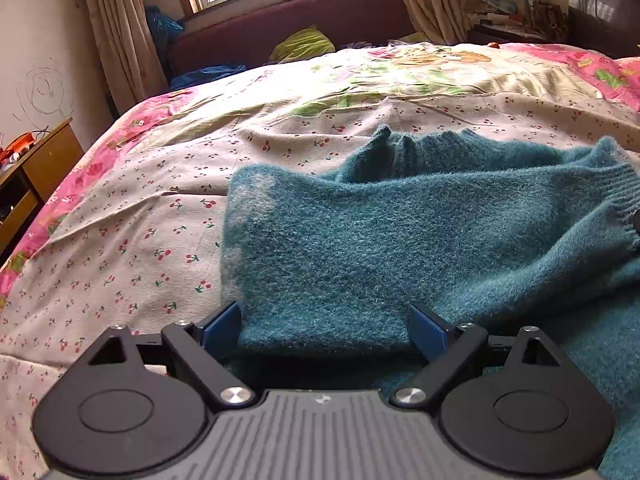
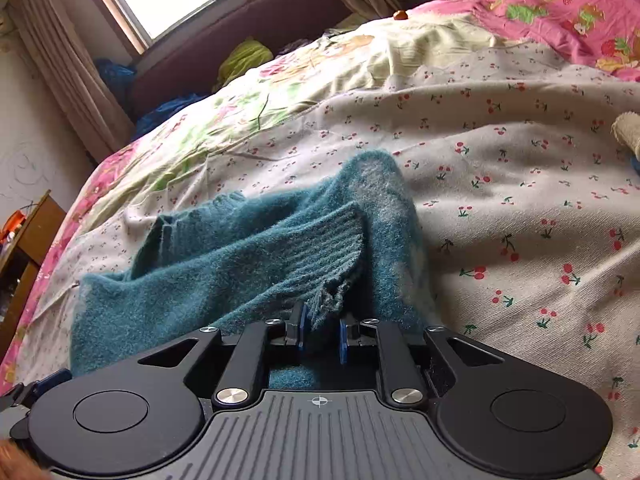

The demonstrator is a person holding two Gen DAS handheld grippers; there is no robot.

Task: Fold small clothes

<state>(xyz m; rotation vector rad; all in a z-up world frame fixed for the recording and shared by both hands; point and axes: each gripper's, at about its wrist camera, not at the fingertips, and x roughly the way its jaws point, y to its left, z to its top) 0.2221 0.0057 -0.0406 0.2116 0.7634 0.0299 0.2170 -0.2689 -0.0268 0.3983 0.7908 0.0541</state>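
A fuzzy teal sweater [image 1: 360, 240] lies partly folded on the cherry-print bedspread [image 1: 140, 220]. My left gripper [image 1: 324, 328] is open, its blue pads [image 1: 224, 324] standing wide on either side of a folded edge of the sweater. In the right wrist view the same sweater [image 2: 224, 264] lies bunched, with a ribbed cuff [image 2: 332, 256] on top. My right gripper [image 2: 320, 336] has its pads close together around the frayed edge of that ribbed cuff and is shut on it.
The bed's far part has a pink floral quilt [image 1: 580, 64]. A yellow-green cloth [image 1: 302, 44] and blue cloth lie by the maroon headboard [image 1: 280, 16] under the window. A wooden cabinet [image 1: 36, 168] stands at the left. A pale cloth [image 2: 628, 132] lies at the right edge.
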